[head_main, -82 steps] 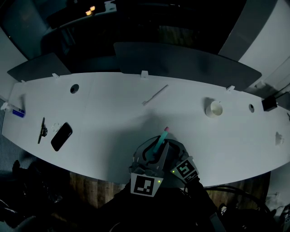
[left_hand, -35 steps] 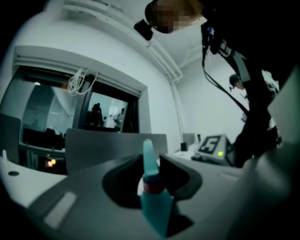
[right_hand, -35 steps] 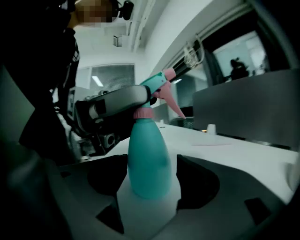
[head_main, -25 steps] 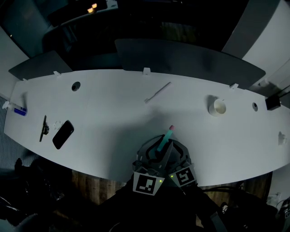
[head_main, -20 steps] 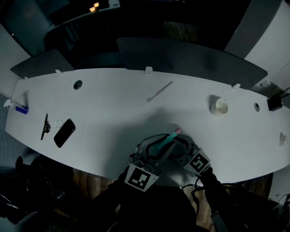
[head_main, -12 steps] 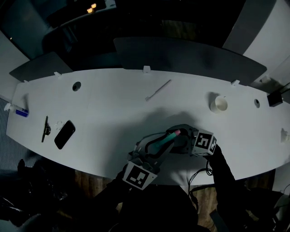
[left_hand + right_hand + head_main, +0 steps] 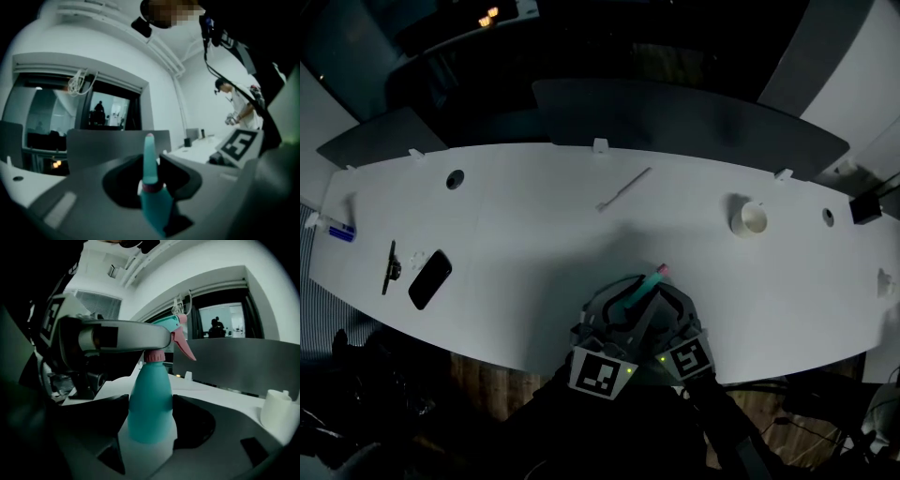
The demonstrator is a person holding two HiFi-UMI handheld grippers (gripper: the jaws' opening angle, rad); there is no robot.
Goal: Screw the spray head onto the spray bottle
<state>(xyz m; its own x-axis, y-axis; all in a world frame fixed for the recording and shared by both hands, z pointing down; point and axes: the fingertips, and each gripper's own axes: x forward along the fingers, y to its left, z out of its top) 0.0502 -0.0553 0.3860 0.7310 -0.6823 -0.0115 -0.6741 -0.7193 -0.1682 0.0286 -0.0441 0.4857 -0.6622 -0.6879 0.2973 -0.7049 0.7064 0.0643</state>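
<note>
1. The white table (image 7: pixel 534 225) is mostly bare. Its near edge runs under both grippers at lower centre, and the phone (image 7: pixel 428 279) and white roll (image 7: pixel 748 218) lie well apart.
2. The head view is dim, and the grippers hide the bottle's body.
3. The right gripper (image 7: pixel 151 416) has wide jaws pressing the sides of the spray bottle (image 7: pixel 152 399).
4. The left gripper (image 7: pixel 151 161) has narrow jaws clamped on the spray head (image 7: pixel 149 197), which sits on the bottle's neck.

Teal spray bottle (image 7: pixel 152 404) upright, pinched between right gripper (image 7: pixel 151 411) jaws. Teal spray head (image 7: pixel 153 204), pink collar and trigger, on its neck, clamped between left gripper (image 7: pixel 150 164) jaws.
</note>
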